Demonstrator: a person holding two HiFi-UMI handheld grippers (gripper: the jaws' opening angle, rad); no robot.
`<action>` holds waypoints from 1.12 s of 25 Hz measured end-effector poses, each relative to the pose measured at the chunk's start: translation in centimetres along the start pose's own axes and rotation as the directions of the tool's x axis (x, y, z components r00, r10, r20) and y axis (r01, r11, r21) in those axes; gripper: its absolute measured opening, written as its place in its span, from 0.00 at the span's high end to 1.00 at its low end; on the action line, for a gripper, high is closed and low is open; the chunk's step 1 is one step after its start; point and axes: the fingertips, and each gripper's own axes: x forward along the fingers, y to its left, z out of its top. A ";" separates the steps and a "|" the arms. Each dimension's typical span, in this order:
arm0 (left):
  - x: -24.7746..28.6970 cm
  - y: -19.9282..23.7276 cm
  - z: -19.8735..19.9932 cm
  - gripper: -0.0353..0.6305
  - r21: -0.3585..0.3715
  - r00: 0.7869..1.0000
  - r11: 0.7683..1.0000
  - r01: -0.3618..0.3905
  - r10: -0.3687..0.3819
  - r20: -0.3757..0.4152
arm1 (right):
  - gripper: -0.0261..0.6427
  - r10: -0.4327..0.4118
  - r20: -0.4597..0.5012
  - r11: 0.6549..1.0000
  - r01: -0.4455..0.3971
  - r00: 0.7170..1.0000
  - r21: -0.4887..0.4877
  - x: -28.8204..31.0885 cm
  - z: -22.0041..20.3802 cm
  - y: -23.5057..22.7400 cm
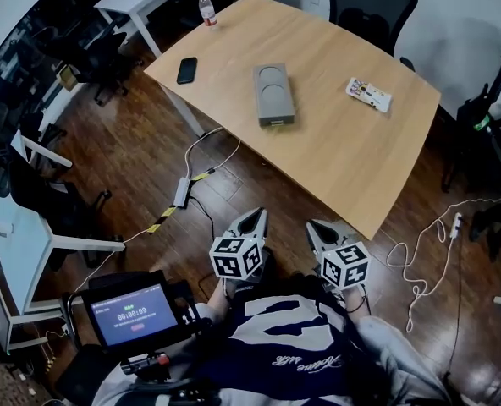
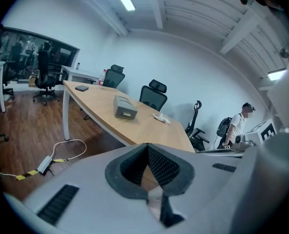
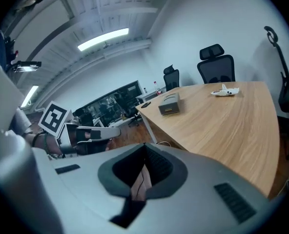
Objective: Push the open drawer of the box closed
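You hold two grippers, left gripper (image 1: 259, 214) and right gripper (image 1: 314, 224), each with jaws pressed together, holding nothing. One box (image 1: 273, 94) lies mid-way along the bench (image 1: 335, 155), beside one phone (image 1: 187, 69), one bottle (image 1: 207, 9) and one packet (image 1: 369, 94).

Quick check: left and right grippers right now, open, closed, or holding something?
Left gripper: closed, holding nothing.
Right gripper: closed, holding nothing.

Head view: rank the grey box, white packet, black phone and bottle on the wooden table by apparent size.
1. grey rectangular box
2. white printed packet
3. black phone and red-capped clear bottle: these look alike. The bottle stands upright and farther off, so no ranking between them.
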 end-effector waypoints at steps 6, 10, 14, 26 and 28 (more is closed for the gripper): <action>-1.4 -8.4 -6.4 0.94 0.075 0.997 0.997 0.033 -0.028 -0.071 | 0.97 0.046 -0.004 0.998 -0.046 0.999 -0.046 -5.7 -2.3 -0.7; -3.2 -11.2 -8.4 0.94 0.162 0.996 0.987 0.020 -0.005 -0.094 | 0.97 0.089 0.023 0.996 -0.089 0.996 -0.003 -7.8 -3.2 -0.4; -4.9 -11.7 -9.1 0.94 0.170 0.996 0.985 -0.006 0.020 -0.084 | 0.97 0.116 0.029 0.993 -0.116 0.993 -0.009 -8.7 -3.9 0.9; -7.6 -11.5 -7.0 0.94 0.242 1.000 0.970 0.011 -0.004 -0.029 | 0.97 0.108 0.096 0.994 -0.104 0.989 -0.044 -9.4 -1.6 4.3; -9.4 -11.0 -6.2 0.94 0.281 1.000 0.960 0.014 -0.008 -0.022 | 0.97 0.105 0.099 0.994 -0.101 0.990 -0.045 -9.1 -1.0 6.0</action>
